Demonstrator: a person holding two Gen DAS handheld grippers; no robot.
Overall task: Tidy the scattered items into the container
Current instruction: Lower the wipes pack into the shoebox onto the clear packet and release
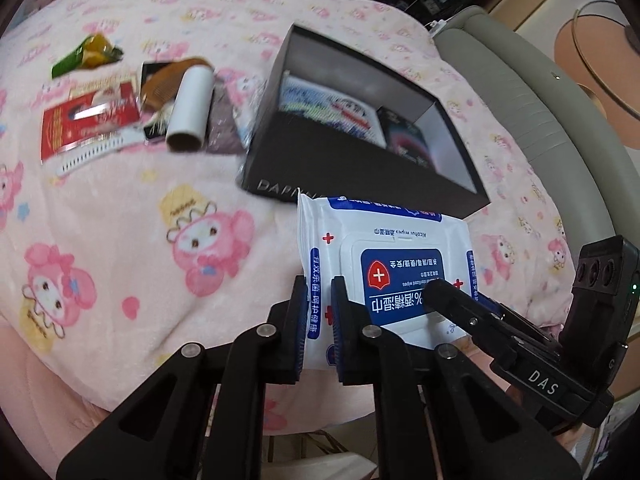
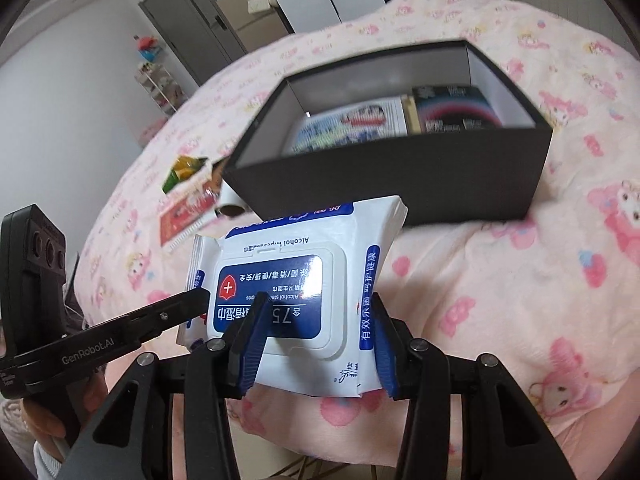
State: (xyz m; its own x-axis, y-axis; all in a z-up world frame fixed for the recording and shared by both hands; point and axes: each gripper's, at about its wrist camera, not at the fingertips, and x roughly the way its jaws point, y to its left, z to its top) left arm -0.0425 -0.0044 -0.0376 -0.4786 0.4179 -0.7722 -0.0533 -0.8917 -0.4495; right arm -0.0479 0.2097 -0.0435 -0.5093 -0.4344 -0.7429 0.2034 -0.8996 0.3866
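Note:
A white and blue alcohol wipes pack [image 1: 384,256] [image 2: 304,280] hangs just above the pink blanket, in front of the open black box [image 1: 360,168] [image 2: 400,176]. My left gripper [image 1: 318,284] is shut on the pack's left edge; its tip also shows in the right wrist view [image 2: 198,294]. My right gripper [image 2: 320,300] is shut on the pack's right part, and one finger [image 1: 444,296] lies across the lid. In the box lie a cartoon-printed item [image 1: 332,108] and a dark packet [image 2: 456,108].
Left of the box lie a white tube [image 1: 190,110], a wooden comb [image 1: 168,84], a red packet [image 1: 90,118], a white strap [image 1: 100,152] and a green snack wrapper [image 1: 86,54]. A grey padded headboard [image 1: 540,120] borders the bed on the right. Grey doors [image 2: 200,28] stand beyond the bed.

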